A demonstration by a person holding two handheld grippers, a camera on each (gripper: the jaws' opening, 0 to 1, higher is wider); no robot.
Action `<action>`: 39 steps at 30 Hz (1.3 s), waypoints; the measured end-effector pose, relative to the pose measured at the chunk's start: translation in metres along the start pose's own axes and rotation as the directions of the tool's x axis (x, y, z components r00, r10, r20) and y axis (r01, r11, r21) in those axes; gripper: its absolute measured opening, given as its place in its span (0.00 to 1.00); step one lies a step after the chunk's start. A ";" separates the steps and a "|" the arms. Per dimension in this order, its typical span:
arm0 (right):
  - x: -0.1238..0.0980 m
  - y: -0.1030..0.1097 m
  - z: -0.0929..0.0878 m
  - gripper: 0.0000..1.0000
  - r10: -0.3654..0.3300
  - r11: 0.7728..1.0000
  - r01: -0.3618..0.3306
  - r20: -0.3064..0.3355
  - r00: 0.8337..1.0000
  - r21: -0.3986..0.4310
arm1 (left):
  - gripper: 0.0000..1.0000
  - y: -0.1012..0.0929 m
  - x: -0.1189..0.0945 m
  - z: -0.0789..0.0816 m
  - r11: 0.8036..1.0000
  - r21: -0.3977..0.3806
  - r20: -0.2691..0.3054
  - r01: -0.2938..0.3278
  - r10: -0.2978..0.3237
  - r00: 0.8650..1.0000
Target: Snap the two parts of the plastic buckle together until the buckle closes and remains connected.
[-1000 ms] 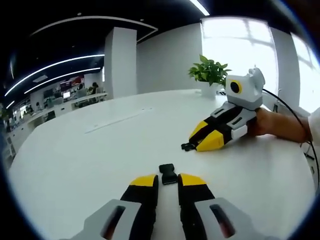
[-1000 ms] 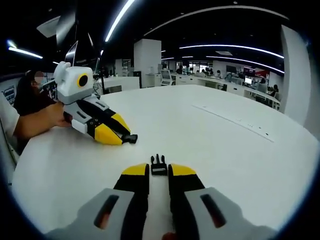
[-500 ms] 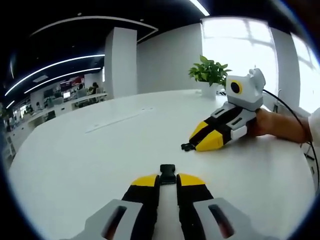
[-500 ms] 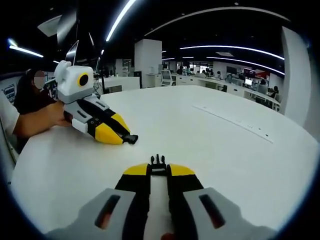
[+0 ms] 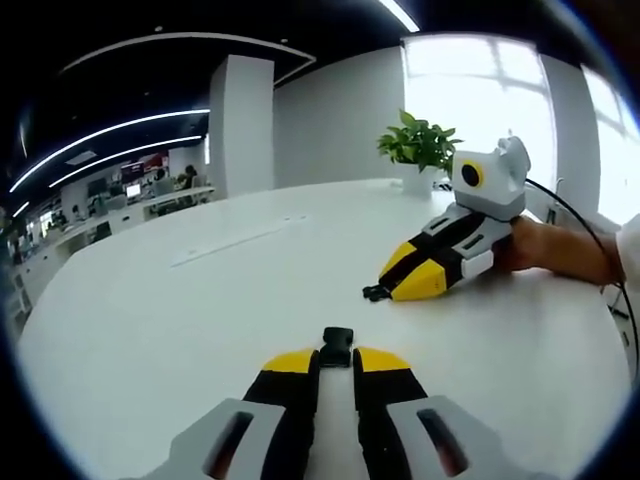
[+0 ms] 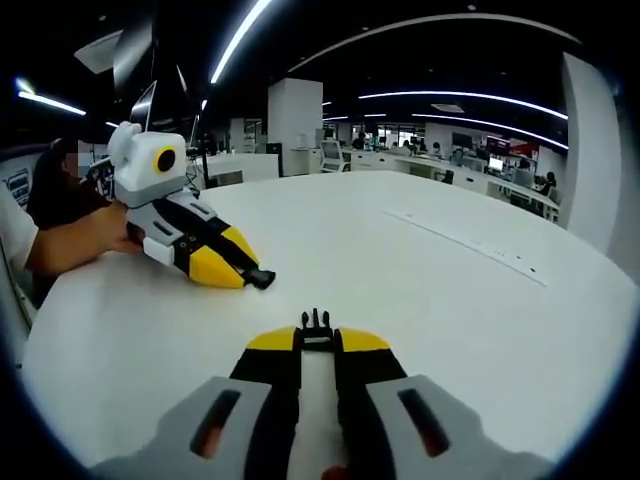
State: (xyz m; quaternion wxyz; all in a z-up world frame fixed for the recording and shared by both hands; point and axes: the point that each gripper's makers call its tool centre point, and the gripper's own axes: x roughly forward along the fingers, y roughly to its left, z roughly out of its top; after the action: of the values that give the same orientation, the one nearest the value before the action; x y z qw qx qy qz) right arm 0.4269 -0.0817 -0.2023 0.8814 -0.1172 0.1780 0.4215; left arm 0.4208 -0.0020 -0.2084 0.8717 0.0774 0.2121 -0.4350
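Left claw: left claw [image 5: 336,357] low over the worktop [image 5: 180,330], jaws drawn in on the socket half of the buckle [image 5: 337,345], which pokes out past the yellow tips; pinched, as far as the view lets me judge.
Right claw: right claw [image 6: 318,340] likewise closed in on the pronged half of the buckle [image 6: 317,324], prongs pointing forward and away from the jaws.
Where the parts are: each half sits at its own claw's tips, just off or on the white worktop; the two halves are well apart, not yet facing each other.
Cross-check: in the left gripper view the right claw lies across the worktop with a dark tip showing at its nose; in the right gripper view the left claw lies the same way, a hand [image 6: 85,240] behind it.
Background: potted plant [image 5: 420,145] at the far edge; office desks beyond.
Risk: grips are shallow, at the very tips; pushing the halves together off-axis could twist a half out of the jaws, or the prongs could miss the socket mouth.
Change from 1 s ago: both claws then stood apart around their halves; now drawn in on them.
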 end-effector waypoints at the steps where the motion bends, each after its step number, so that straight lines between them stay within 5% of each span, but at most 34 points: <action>1: 0.000 0.000 0.000 0.13 0.000 1.000 0.000 0.000 1.000 0.000 | 0.13 0.000 0.000 0.000 1.000 0.001 0.000 0.000 0.000 1.000; 39: -0.002 0.000 -0.001 0.13 0.006 1.000 -0.006 0.001 1.000 -0.008 | 0.12 -0.001 0.000 0.001 1.000 -0.016 0.009 -0.007 0.007 1.000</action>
State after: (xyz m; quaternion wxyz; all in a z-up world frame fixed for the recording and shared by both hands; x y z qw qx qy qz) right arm 0.4255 -0.0834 -0.2019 0.8797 -0.1198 0.1764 0.4250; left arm 0.4202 -0.0028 -0.2073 0.8747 0.0693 0.2112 -0.4306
